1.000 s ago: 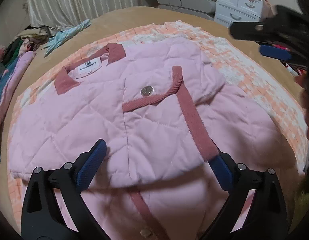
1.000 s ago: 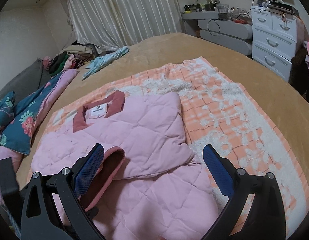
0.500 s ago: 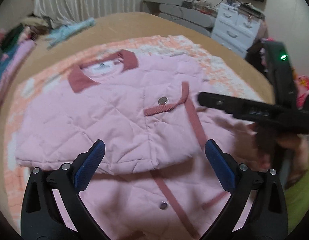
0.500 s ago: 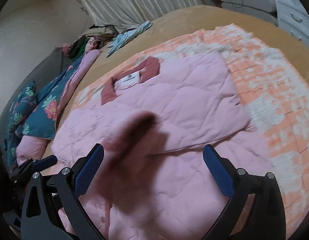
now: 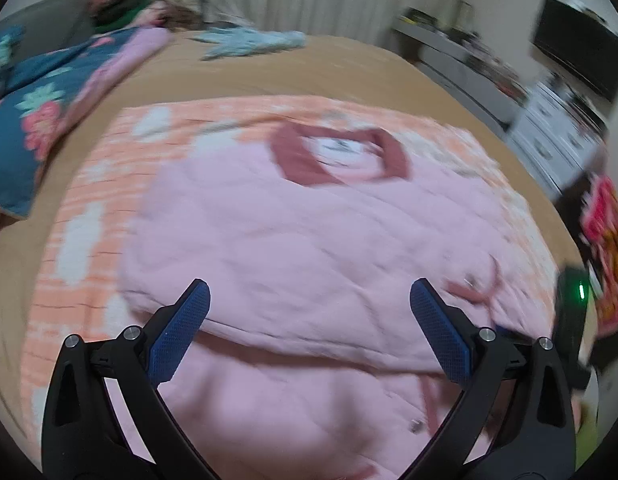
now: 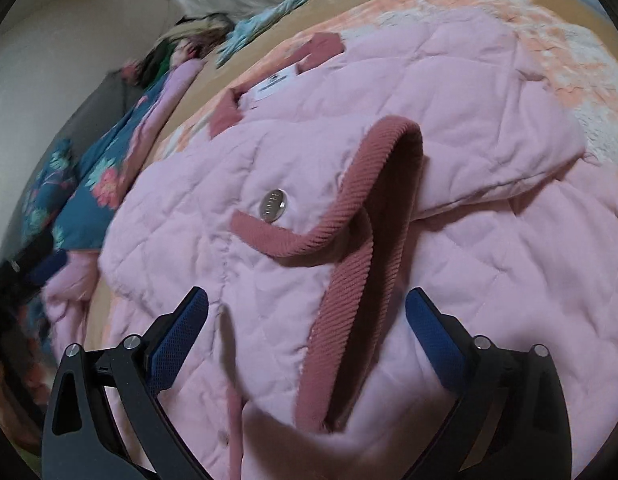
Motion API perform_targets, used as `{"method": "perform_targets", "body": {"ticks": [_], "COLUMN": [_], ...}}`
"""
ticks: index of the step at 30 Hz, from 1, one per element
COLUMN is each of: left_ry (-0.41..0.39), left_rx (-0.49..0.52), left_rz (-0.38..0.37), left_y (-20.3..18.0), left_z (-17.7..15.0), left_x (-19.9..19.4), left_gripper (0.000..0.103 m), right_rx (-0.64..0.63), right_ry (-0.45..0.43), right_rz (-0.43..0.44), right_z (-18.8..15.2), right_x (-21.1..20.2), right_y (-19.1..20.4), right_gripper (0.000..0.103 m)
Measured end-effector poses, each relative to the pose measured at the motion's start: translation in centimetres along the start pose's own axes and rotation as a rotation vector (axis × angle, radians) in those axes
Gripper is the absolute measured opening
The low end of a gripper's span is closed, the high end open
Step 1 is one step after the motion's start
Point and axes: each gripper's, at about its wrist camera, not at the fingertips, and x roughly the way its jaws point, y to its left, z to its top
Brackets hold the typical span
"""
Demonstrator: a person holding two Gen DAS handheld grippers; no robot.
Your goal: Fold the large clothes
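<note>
A pink quilted jacket [image 5: 309, 248] with dusty-red trim lies partly folded on an orange and white blanket [image 5: 93, 184] on the bed. Its red collar [image 5: 337, 156] with a white label faces the far side. In the right wrist view the jacket [image 6: 389, 200] fills the frame, with a red ribbed edge [image 6: 349, 280] and a silver button [image 6: 272, 205] on top. My left gripper [image 5: 309, 320] is open and empty above the jacket's folded edge. My right gripper [image 6: 307, 328] is open, low over the red ribbed edge, holding nothing.
A blue floral quilt [image 5: 25, 120] and a clothes pile [image 5: 149, 4] lie at the far left. A light blue garment [image 5: 253, 42] lies at the bed's far side. White drawers [image 5: 557, 136] and a dark screen [image 5: 577, 56] stand at the right.
Both grippers have let go and stay open. The left view has swung left and blurred. The right gripper has dropped closer to the jacket, over the red ribbed edge.
</note>
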Motion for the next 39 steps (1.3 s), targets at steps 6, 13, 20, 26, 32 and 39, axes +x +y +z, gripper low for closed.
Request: {"method": "perform_targets", "body": {"ticks": [6, 13, 20, 26, 32, 39], "left_ry": [-0.026, -0.055, -0.013, 0.029, 0.061, 0.118], "left_rx": [-0.066, -0.081, -0.068, -0.052, -0.026, 0.004], "left_rz": [0.059, 0.078, 0.079, 0.064, 0.049, 0.048], "left_y": [3.7, 5.1, 4.3, 2.9, 1.3, 0.7], "left_z": [2.1, 4.5, 5.0, 4.2, 3.3, 1.5], "left_x": [-0.6, -0.4, 3.2, 6.2, 8.1, 10.3], "left_gripper": [0.094, 0.094, 0.094, 0.094, 0.094, 0.094], "right_rx": [-0.286, -0.501, -0.405, -0.314, -0.319, -0.301], "right_ry": [-0.096, -0.364, -0.295, -0.232, -0.203, -0.182], "right_rz": [-0.020, -0.027, -0.068, -0.090, -0.131, -0.174], "right_z": [-0.1, 3.6, 7.1, 7.9, 7.7, 7.7], "right_x": [-1.9, -9.7, -6.1, -4.0, -2.8, -2.0], "right_y": [4.4, 7.4, 3.4, 0.6, 0.7, 0.1], "right_gripper": [0.017, 0.015, 0.015, 0.015, 0.017, 0.041]}}
